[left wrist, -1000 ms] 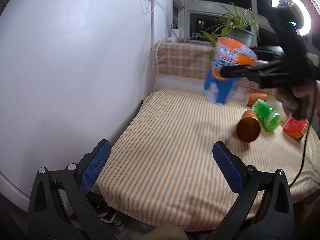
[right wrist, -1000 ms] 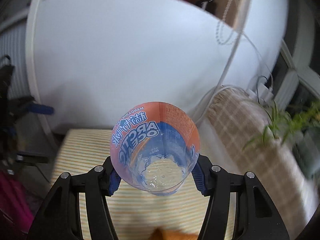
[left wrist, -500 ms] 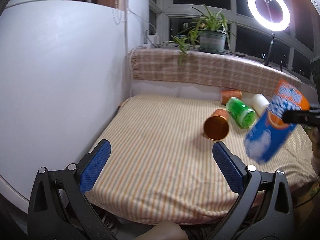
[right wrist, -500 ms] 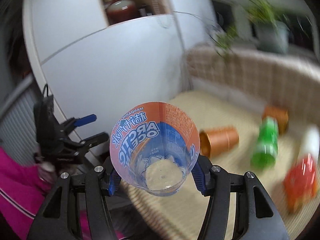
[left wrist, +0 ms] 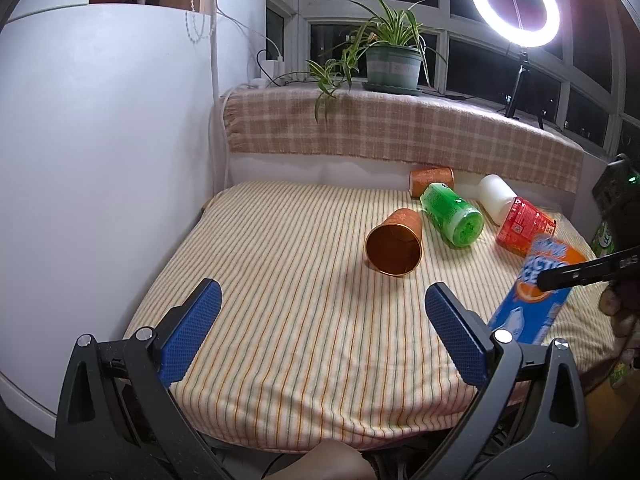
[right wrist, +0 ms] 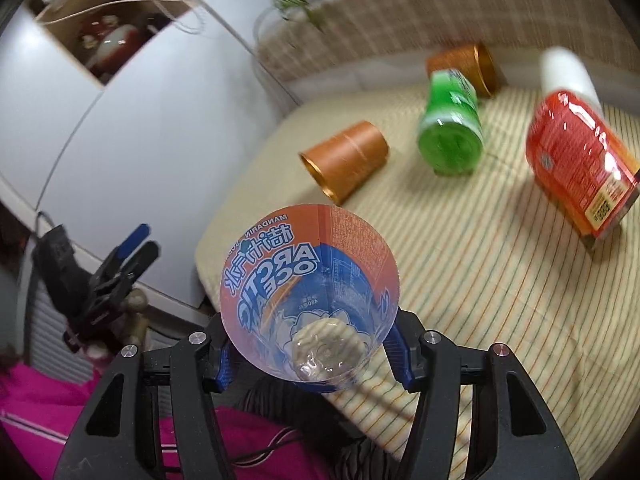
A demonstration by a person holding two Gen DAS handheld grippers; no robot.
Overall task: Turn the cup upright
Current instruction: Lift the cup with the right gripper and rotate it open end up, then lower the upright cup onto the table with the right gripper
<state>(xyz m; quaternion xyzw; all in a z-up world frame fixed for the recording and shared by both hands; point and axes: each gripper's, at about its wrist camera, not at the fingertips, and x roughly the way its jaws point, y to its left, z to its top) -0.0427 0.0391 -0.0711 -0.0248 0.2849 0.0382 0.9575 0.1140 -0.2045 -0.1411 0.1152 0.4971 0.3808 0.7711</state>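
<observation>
Change since half a second ago: my right gripper [right wrist: 310, 354] has carried the cup [right wrist: 310, 304] lower and nearer the striped cloth [left wrist: 304, 280]; in the left wrist view the cup [left wrist: 534, 292] now sits lower at the right edge, its base close to the cloth, and I cannot tell if it touches. My left gripper [left wrist: 320, 332] is unchanged, jaws spread wide, holding nothing, hovering over the near edge

Item, cup: clear plastic, blue and orange print, white lettering. Clamped between my right gripper's blue pads [right wrist: 222, 368], mouth facing the camera, base pointing away; in the left wrist view it leans, orange end uppermost

Item, surface: cream cloth with thin orange and green stripes, over a cushioned platform

Item, other cups, all lying on their sides: copper cup [left wrist: 394, 248] mid-cloth, mouth toward me; green cup [left wrist: 452, 220] just right of it; red cup [left wrist: 524, 226] farther right; white cup [left wrist: 496, 198] and a second copper cup [left wrist: 432, 178] along the far edge

Item, room: white cabinet [left wrist: 100, 160] at left; checked blanket [left wrist: 400, 128] over the far ledge; potted plant [left wrist: 394, 64]; lit ring light [left wrist: 514, 2] far right; dark windows
</observation>
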